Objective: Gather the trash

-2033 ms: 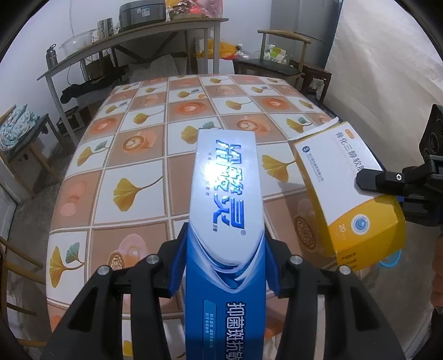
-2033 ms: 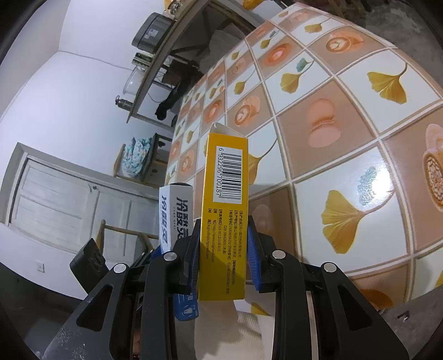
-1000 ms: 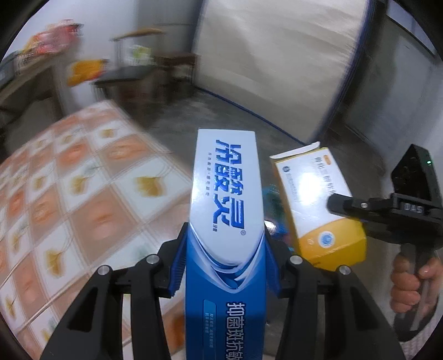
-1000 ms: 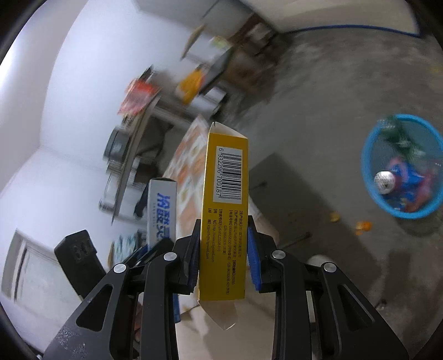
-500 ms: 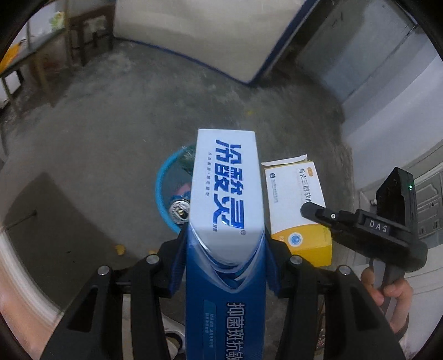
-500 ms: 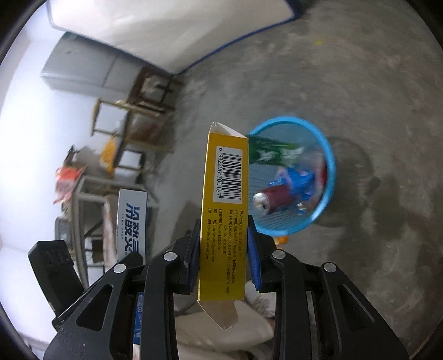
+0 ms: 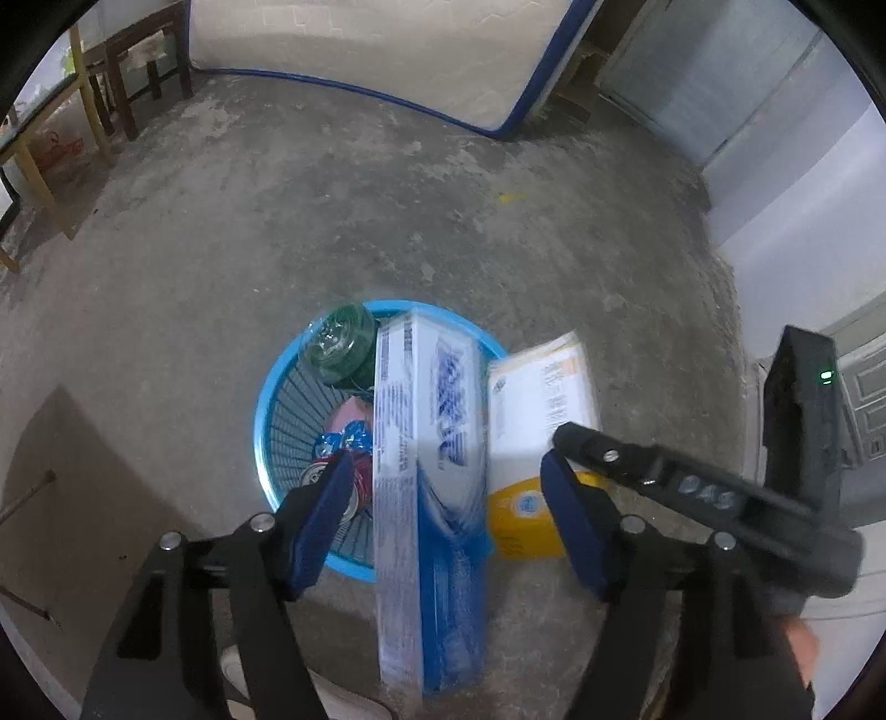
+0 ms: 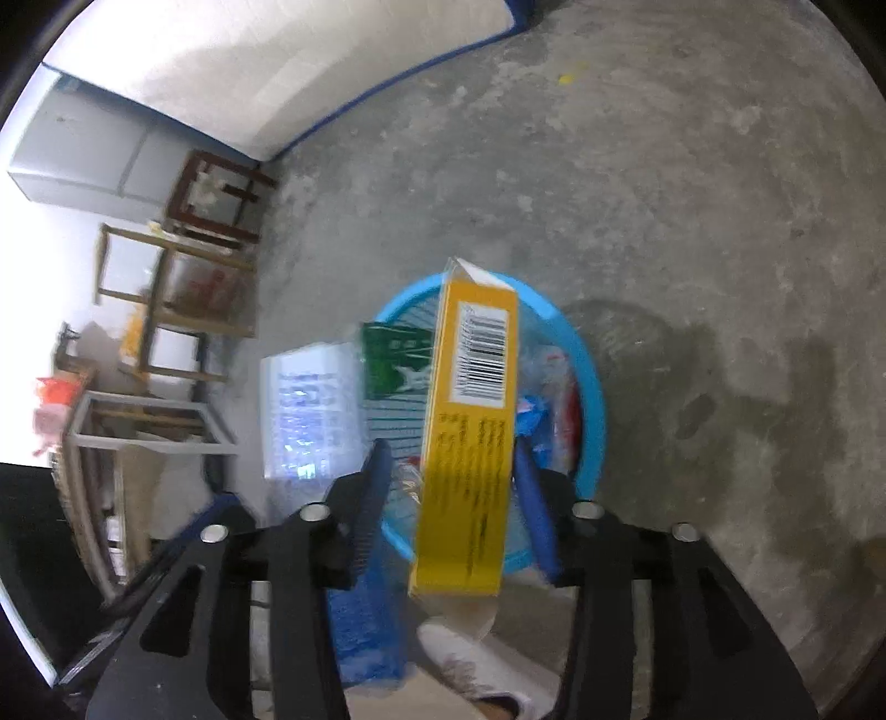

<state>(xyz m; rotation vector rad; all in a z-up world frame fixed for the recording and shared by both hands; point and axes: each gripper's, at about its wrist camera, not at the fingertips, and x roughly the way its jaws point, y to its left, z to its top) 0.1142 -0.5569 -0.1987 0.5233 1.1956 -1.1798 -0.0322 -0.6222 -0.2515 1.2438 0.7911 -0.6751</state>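
Observation:
A round blue trash basket (image 7: 266,410) stands on the concrete floor, holding a green bottle (image 7: 338,338), a can and wrappers. My left gripper (image 7: 448,471) is open above it. The blue-and-white toothpaste box (image 7: 432,482) hangs loose between its spread jaws, blurred and tilted. My right gripper (image 8: 451,465) is open too. The yellow-and-white medicine box (image 8: 470,437) is loose between its jaws, over the basket (image 8: 592,399). The medicine box also shows in the left wrist view (image 7: 542,426), and the toothpaste box in the right wrist view (image 8: 310,410).
A white mattress with blue edging (image 7: 387,50) leans against the far wall. Wooden chairs and small tables (image 7: 133,72) stand at the left. A white shoe (image 8: 476,664) is just below the basket. Bare concrete floor surrounds the basket.
Both grippers have swung from the table to above the basket and opened. Both boxes have come free of the jaws and are tilting, blurred.

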